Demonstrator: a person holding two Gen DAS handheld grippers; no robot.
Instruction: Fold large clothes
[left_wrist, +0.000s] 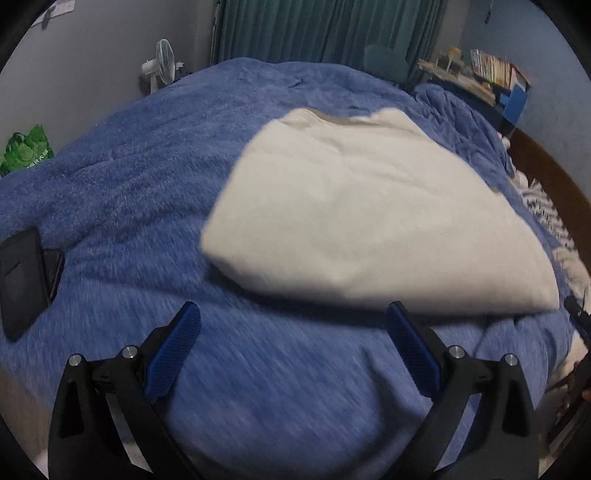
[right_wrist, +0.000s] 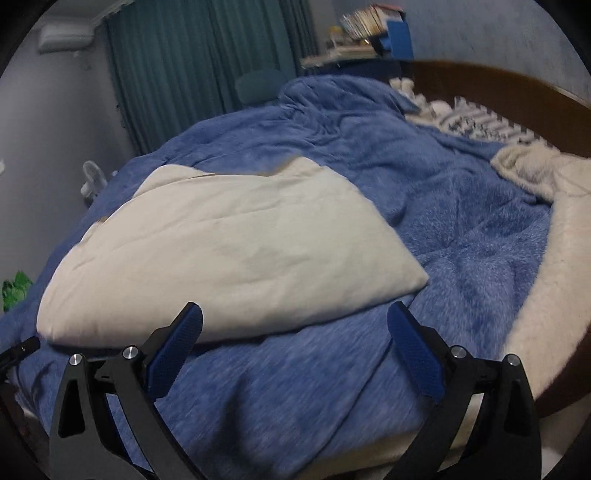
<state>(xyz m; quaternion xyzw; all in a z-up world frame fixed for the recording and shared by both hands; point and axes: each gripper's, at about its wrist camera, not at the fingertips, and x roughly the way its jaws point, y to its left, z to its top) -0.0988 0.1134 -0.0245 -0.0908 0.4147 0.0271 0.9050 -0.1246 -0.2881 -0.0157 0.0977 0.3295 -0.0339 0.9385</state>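
Both grippers, left gripper (left_wrist: 293, 314), right gripper (right_wrist: 295, 314), spread empty just short of folded cream garment (left_wrist: 369, 218).

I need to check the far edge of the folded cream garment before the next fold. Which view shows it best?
The right wrist view: the cream garment is sharp there, with its uneven far edge and creases plain. The left wrist view shows the whole garment too, but blurred by motion, so its edges are soft.

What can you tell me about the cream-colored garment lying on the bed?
The cream garment is plain, soft-looking cloth, already folded into a roughly rectangular, slightly puffy stack with light creases. Layered edges show at its far end. It lies flat on the blue fuzzy blanket, which is all that touches it. Both open grippers, left and right, are just short of its near edge.
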